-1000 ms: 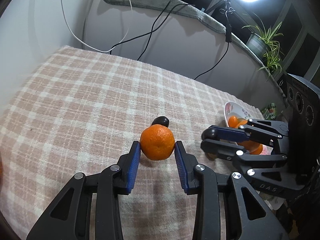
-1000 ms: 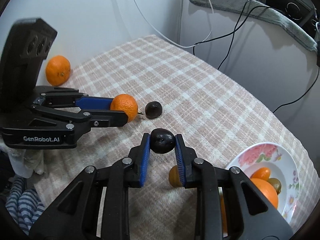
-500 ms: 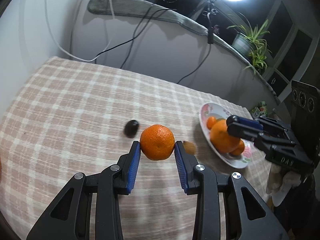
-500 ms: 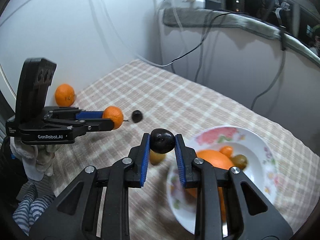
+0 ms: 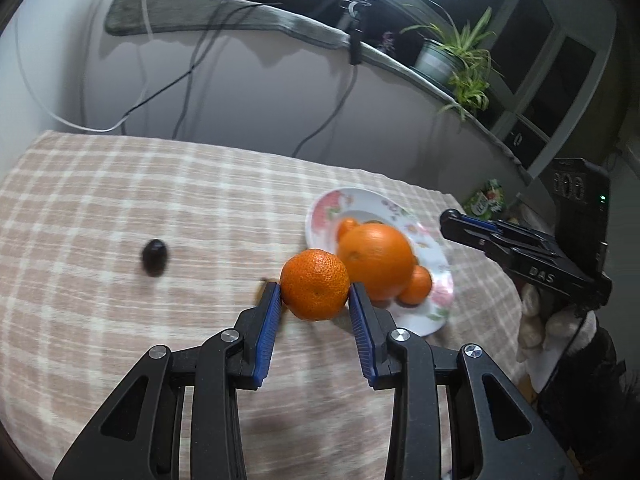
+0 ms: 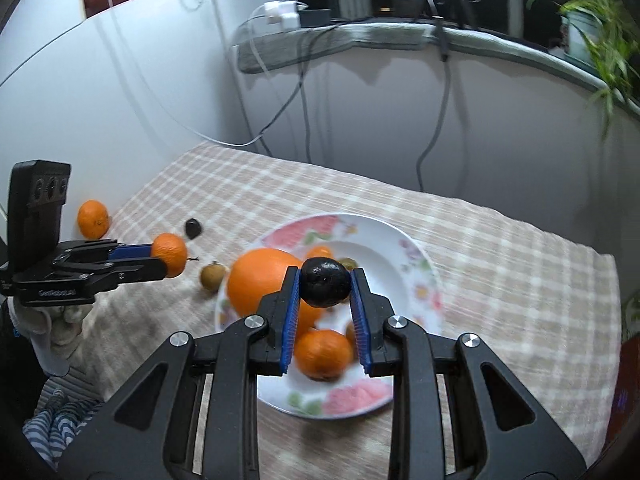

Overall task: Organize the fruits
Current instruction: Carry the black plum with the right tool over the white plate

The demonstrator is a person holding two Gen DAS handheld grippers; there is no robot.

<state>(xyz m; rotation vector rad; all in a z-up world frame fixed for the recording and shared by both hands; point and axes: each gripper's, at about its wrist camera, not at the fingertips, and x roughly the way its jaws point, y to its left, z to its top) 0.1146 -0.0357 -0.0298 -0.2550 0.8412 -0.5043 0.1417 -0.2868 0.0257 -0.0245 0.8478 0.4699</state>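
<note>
My left gripper (image 5: 314, 294) is shut on a mandarin (image 5: 314, 284) and holds it above the cloth, just left of the floral plate (image 5: 436, 256). My right gripper (image 6: 325, 284) is shut on a dark plum (image 6: 325, 282) and holds it over the plate (image 6: 404, 248). The plate holds a large orange (image 6: 256, 280), a small orange (image 6: 322, 354) and other small fruits. A second dark plum (image 5: 154, 257) lies on the cloth to the left. A brownish small fruit (image 6: 211, 276) lies beside the plate. Another mandarin (image 6: 93, 219) sits at the table's far left edge.
The table wears a checked cloth (image 5: 100, 200). A grey wall with hanging cables (image 5: 188, 76) stands behind it. A ledge (image 5: 240, 20) above carries a potted plant (image 5: 452, 56). A snack packet (image 5: 486, 202) lies past the table's right end.
Both grippers have swung right toward the plate with their fruits. The right gripper now hangs over the plate; the left one has come up beside its left rim.
</note>
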